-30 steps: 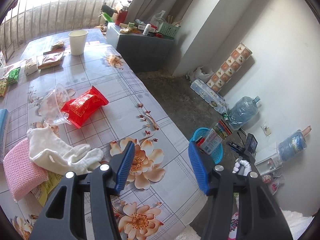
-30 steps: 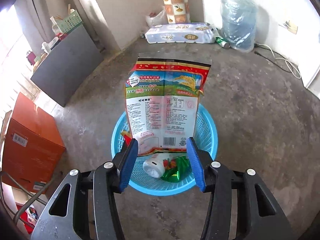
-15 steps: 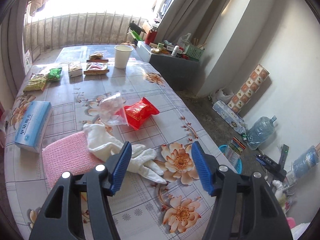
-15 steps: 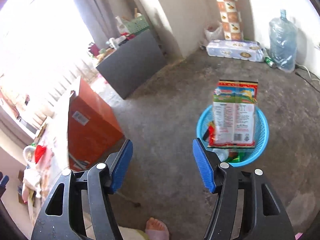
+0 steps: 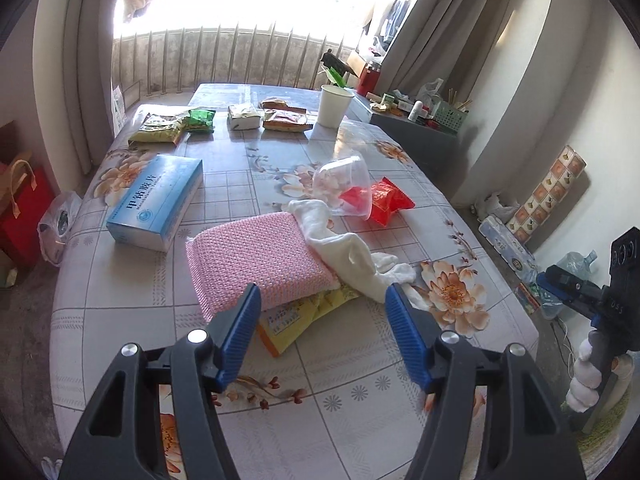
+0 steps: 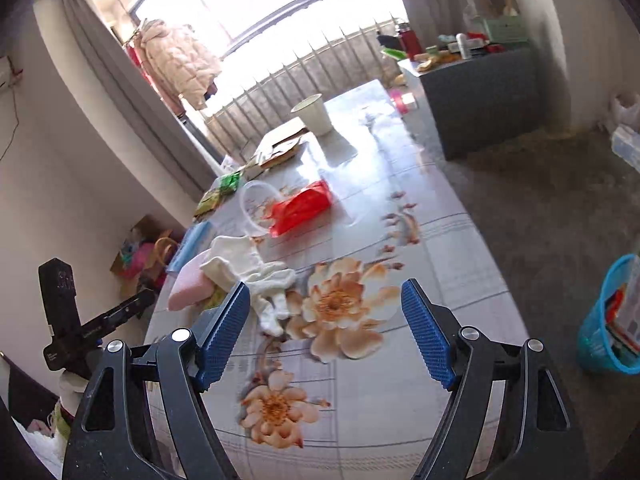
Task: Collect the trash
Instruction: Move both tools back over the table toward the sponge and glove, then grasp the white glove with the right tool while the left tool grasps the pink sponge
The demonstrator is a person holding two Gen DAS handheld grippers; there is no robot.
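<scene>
A: Standing in the blue basket on the floor now is the printed snack bag, at the right edge of the right wrist view. A second ago it hung between the right gripper's fingers directly over that basket. So: one piece delivered.

B: Right gripper?

A: Jaws spread wide, nothing between them. It has swung off the basket and now faces the tabletop.

B: Left gripper?

A: Jaws also released, empty. It has pulled back to take in the whole tabletop, hovering over the near end.

B: What trash is left up there?

A: Nearest the left jaws, a yellow wrapper half tucked under the pink pad. A white cloth lies across the pad's right side. Beyond it, a red packet touching a tipped clear plastic cup. Far end: small snack packets and a paper cup. A blue box sits to the left.

B: Reading?

A: My guess is a fresh pick begins here, likely the yellow wrapper or the red packet. Much still to collect.
</scene>
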